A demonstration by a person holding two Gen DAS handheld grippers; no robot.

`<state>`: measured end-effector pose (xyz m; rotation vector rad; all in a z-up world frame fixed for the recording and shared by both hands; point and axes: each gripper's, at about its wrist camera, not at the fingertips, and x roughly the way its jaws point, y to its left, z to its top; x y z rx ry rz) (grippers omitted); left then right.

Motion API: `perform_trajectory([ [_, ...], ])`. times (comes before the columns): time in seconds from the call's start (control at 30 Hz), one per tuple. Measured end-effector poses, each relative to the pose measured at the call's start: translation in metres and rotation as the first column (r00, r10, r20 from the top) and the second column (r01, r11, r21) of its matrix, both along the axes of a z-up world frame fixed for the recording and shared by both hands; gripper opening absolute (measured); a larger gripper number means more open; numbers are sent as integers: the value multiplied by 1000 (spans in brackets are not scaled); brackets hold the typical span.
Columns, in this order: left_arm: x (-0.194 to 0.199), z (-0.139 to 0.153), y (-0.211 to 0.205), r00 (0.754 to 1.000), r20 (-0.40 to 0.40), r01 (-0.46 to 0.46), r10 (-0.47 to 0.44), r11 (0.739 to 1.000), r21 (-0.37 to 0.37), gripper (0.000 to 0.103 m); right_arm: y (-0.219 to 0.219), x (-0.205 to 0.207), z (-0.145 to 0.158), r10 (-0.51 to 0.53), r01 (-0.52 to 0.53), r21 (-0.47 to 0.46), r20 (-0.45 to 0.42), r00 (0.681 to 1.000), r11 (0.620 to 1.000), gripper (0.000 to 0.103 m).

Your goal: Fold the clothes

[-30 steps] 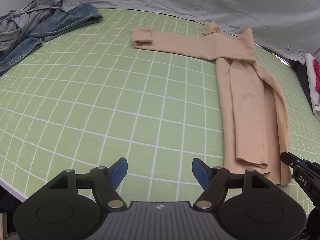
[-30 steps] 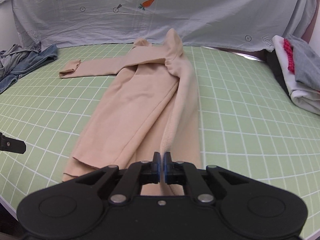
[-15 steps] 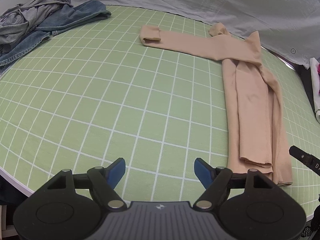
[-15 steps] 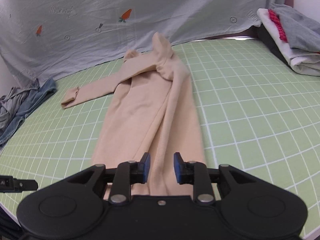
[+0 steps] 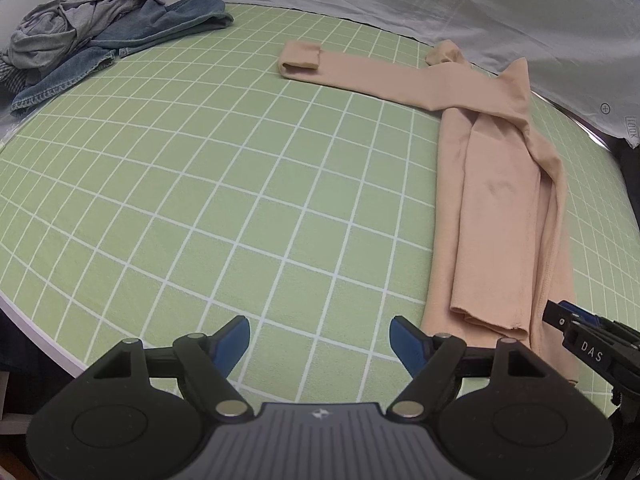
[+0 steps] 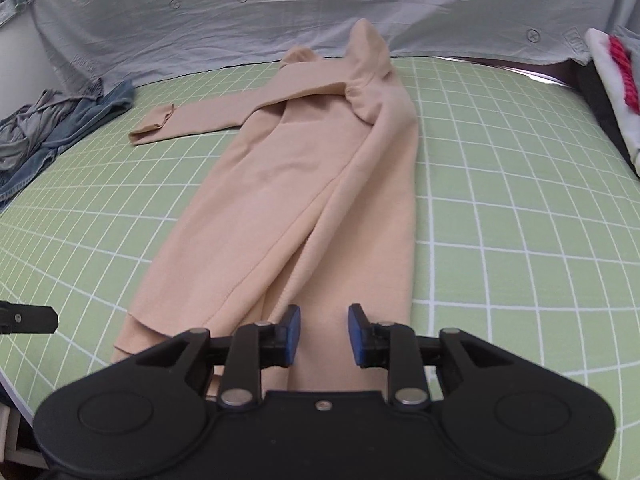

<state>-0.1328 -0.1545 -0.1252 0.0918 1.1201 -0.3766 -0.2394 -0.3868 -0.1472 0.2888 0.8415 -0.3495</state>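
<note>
Far left on the mat (image 5: 224, 184), a heap of clothes: a grey top (image 5: 60, 28) bunched over jeans (image 5: 132, 36), well apart from both tools. The green grid lies bare from there across to the middle.

The left gripper (image 5: 320, 338) hangs over that bare mat, jaws wide apart, nothing between the blue pads (image 5: 234, 338). They have just been opening a touch more. The shirt (image 5: 500, 216) lies off to its right, not under it; the hem's near corner sits just beside the right-hand pad.

The beige shirt runs as a long narrow strip from the mat's near edge up toward the grey sheet (image 5: 440, 4) at the back. One sleeve (image 5: 360, 68) stretches flat to the left across the top, its cuff turned back. The body is folded lengthwise, with a layer lapped over the middle.

In the right wrist view, the right gripper (image 6: 324, 338) hovers over the shirt's near end, right of the lengthwise fold. Its jaws stand partly apart after just opening, and the cloth lies flat below the gap; the pads (image 6: 294, 334) are not pinching it. The left tool's black fingertip (image 6: 28, 320) pokes in at the left edge.

Far right, a stack (image 6: 616, 76) of folded clothes, white with a pink band and grey on top, sits at the mat's edge, well apart from the shirt.
</note>
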Motion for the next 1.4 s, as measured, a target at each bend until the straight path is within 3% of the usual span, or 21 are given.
perform_trajectory([
  [0.27, 31, 4, -12, 1000, 4, -26, 26, 1000, -4, 78, -28, 16, 22, -36, 40, -71, 67, 997, 997, 33],
  [0.37, 58, 8, -19, 999, 14, -42, 43, 999, -15, 78, -39, 37, 28, -61, 68, -103, 67, 996, 992, 49],
  [0.5, 98, 11, -29, 998, 47, -37, 38, 999, -23, 84, -53, 66, 34, -94, 106, -180, 69, 993, 978, 89],
  [0.53, 109, 11, -31, 998, 55, -43, 44, 999, -19, 84, -57, 76, 33, -100, 111, -203, 63, 993, 973, 91],
  [0.8, 216, -4, -45, 990, 66, -120, 122, 992, -27, 85, -82, 162, 16, -71, 58, -338, -27, 997, 939, 97],
  [0.93, 263, -15, -59, 990, 76, -117, 117, 993, -5, 85, -91, 198, 6, -56, 16, -391, -92, 994, 920, 97],
  [1.03, 288, -24, -69, 990, 88, -114, 112, 993, 19, 85, -100, 211, 4, -60, 16, -420, -93, 994, 908, 97],
  [1.13, 302, -30, -72, 990, 96, -106, 103, 994, 21, 85, -114, 213, 20, -102, 96, -365, 4, 995, 926, 97],
  [1.27, 307, -34, -76, 990, 109, -95, 92, 995, 27, 86, -131, 214, 38, -144, 168, -223, 119, 982, 960, 97],
  [1.33, 307, -35, -78, 989, 120, -89, 85, 996, 30, 87, -134, 219, 32, -139, 158, -198, 103, 985, 967, 98],
  [1.4, 308, -36, -79, 989, 123, -90, 85, 995, 31, 88, -131, 227, 20, -121, 125, -228, 33, 992, 966, 98],
])
